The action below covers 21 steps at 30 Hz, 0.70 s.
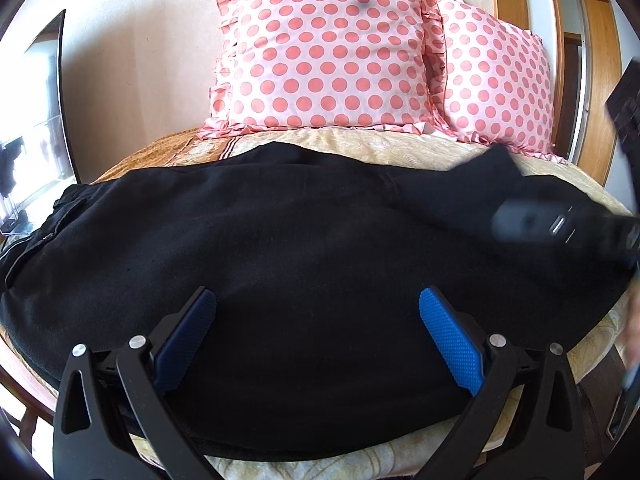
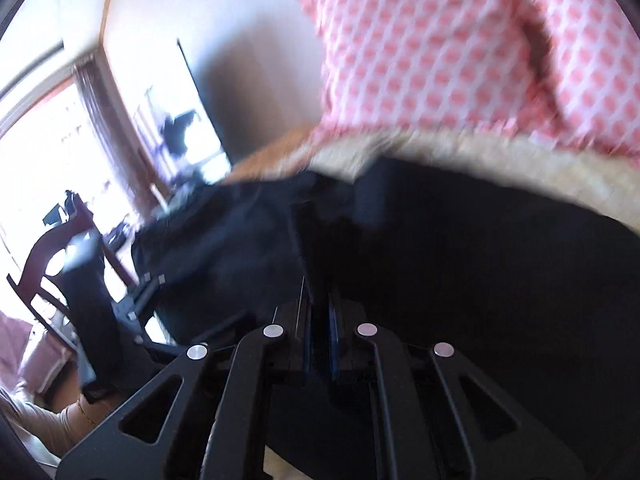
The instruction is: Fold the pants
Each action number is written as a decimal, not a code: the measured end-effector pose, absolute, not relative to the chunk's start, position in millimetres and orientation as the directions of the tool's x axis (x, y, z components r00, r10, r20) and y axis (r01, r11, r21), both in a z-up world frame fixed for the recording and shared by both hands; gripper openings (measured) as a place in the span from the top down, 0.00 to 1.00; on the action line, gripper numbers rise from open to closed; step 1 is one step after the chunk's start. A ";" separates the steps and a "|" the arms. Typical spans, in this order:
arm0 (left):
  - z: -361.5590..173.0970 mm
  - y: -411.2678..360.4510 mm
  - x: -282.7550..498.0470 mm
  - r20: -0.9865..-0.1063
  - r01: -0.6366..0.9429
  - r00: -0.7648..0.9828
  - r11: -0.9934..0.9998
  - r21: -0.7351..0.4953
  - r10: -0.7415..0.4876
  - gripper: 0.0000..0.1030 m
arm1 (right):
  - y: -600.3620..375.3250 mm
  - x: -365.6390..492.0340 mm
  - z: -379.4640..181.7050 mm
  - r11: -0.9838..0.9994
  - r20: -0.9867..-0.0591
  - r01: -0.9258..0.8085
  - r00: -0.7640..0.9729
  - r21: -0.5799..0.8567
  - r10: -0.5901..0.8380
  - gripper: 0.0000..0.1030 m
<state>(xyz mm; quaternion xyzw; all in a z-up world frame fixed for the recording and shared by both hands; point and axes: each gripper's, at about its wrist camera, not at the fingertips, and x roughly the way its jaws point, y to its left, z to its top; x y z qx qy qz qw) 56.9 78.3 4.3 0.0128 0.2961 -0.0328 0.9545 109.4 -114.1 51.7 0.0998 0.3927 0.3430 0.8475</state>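
Fingers first: our left gripper (image 1: pixel 318 336) is spread wide, its blue pads (image 1: pixel 452 344) hovering over the near edge of the pants (image 1: pixel 280 248) and gripping nothing. Our right gripper (image 2: pixel 319 320) is clenched, pads nearly together with dark cloth running up between them; we judge it is pinching a fold of the pants, though the right view is smeared by motion.

The pants lie flat across the bedspread (image 1: pixel 400 146), long axis running left to right in the left view, what looks like the waist end with a zip at far left and the leg end at far right. Two pink spotted pillows (image 1: pixel 332 52) stand behind, apart from the cloth.

The relation that matters: the leg end sits on the right, under the right gripper's body (image 1: pixel 560 226), so the right hand is nearer that end; the left is placed mid-length, directly above the near hem.

No brand, label or legible writing seen anywhere.
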 end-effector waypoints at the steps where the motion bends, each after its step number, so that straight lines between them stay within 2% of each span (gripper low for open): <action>1: 5.8 79.7 55.5 -0.567 0.077 0.821 0.997 -0.008 -0.068 0.02 | -112.5 110.8 49.6 0.742 -0.596 -0.496 0.452 0.451 0.664 0.94; 3: 11.1 83.8 50.3 -0.558 0.093 0.824 0.995 -0.045 -0.102 0.02 | -114.9 114.6 54.1 0.741 -0.573 -0.480 0.473 0.470 0.670 0.94; 7: 23.3 95.8 36.7 -0.512 0.057 0.854 0.995 -0.083 -0.092 0.02 | -116.7 122.9 66.1 0.726 -0.517 -0.446 0.512 0.523 0.686 0.94; 10: 34.0 110.7 25.2 -0.471 0.010 0.880 0.993 -0.121 -0.066 0.02 | -87.0 116.5 56.8 0.737 -0.597 -0.493 0.441 0.463 0.670 0.94; 16: 45.4 163.7 10.2 -0.454 -0.183 0.887 0.968 -0.171 0.088 0.02 | -76.0 104.3 53.5 0.753 -0.618 -0.528 0.455 0.392 0.641 0.94; 19: 46.0 197.2 1.4 -0.463 -0.268 0.877 0.932 -0.245 0.131 0.02 | -67.8 91.4 50.4 0.761 -0.648 -0.578 0.465 0.294 0.603 0.93; 20: 45.6 208.6 -2.3 -0.466 -0.294 0.873 0.916 -0.274 0.141 0.02 | -61.9 84.0 50.3 0.759 -0.662 -0.608 0.473 0.231 0.580 0.90; 21: 44.4 223.2 -6.3 -0.471 -0.325 0.869 0.892 -0.316 0.150 0.02 | -60.3 78.4 51.2 0.755 -0.661 -0.624 0.482 0.202 0.575 0.83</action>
